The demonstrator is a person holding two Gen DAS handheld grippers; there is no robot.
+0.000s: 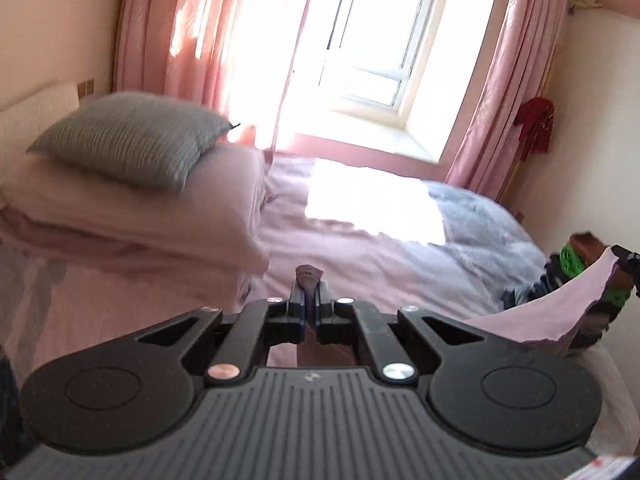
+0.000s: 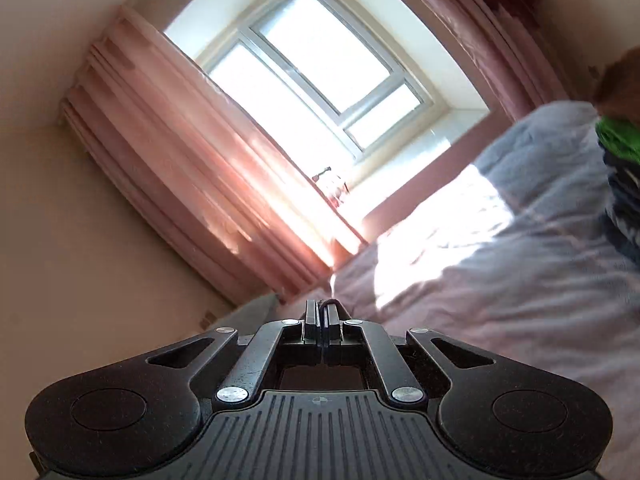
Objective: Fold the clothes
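My left gripper (image 1: 308, 286) is shut on a bunched edge of a pale pink garment (image 1: 536, 316); a tuft of the cloth pokes out above the fingertips. The garment stretches to the right in the air over the bed. Its far corner rises to a black gripper tip (image 1: 628, 259) at the frame's right edge. In the right wrist view my right gripper (image 2: 323, 307) is shut, with a thin dark sliver of cloth between its fingertips. The rest of the garment is hidden below that gripper's body.
A pile of green, brown and blue clothes (image 1: 572, 268) (image 2: 620, 148) lies at the bed's right side. The bed has a pink sheet (image 1: 352, 256), a grey-blue blanket (image 1: 480, 216), a folded pink duvet (image 1: 132, 208) and a grey pillow (image 1: 128, 136). Window and pink curtains (image 1: 208, 40) stand behind.
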